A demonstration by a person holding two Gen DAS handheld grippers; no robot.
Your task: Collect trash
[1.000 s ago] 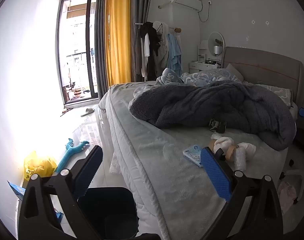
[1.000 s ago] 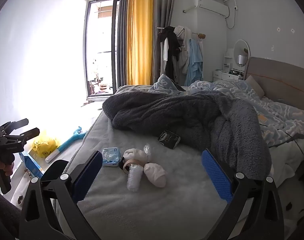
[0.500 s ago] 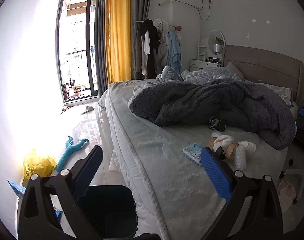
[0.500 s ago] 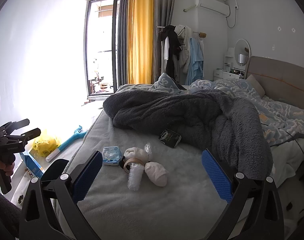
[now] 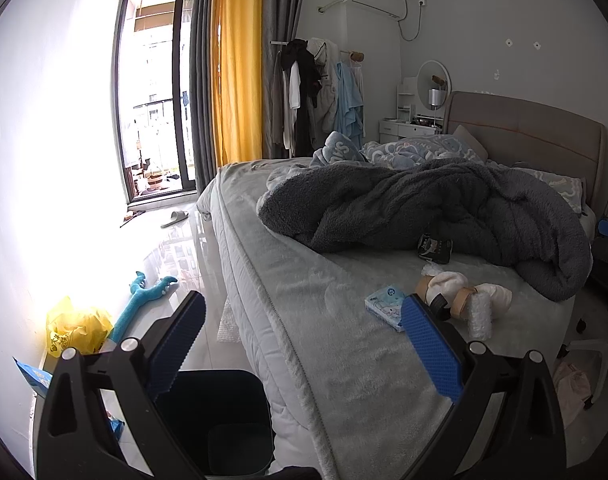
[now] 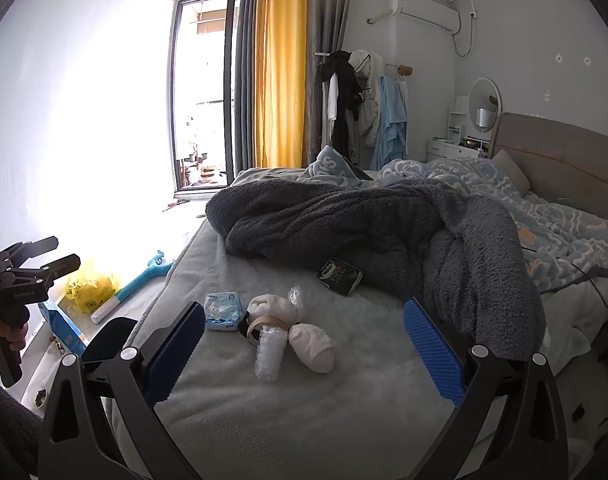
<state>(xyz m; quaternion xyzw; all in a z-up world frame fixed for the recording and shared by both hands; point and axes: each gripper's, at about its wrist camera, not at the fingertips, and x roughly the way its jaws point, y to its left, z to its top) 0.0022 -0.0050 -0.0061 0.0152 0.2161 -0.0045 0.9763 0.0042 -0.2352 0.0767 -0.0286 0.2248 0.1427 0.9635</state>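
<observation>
Bedding comes first: a grey mattress [image 6: 304,420] with a heaped dark fleece blanket [image 6: 383,232] at its far half, and the trash lying in a small cluster on the bare near half. A dark bin [image 5: 216,420] stands on the floor against the bed's side, directly under the left gripper [image 5: 304,344], whose jaws are spread wide and hold nothing. The right gripper [image 6: 304,344] is likewise wide open and empty, and it looks straight down onto the cluster, so it seems the nearer one for the first pick. Within its view the pale wad [image 6: 311,346] lies between the jaws, slightly left of centre, touching a bubble-wrap roll [image 6: 270,354] whose long axis runs nearly along the fingers. A tape roll [image 6: 264,326] sits just behind, a tissue pack [image 6: 223,310] further left, a black packet [image 6: 339,276] against the blanket.
</observation>
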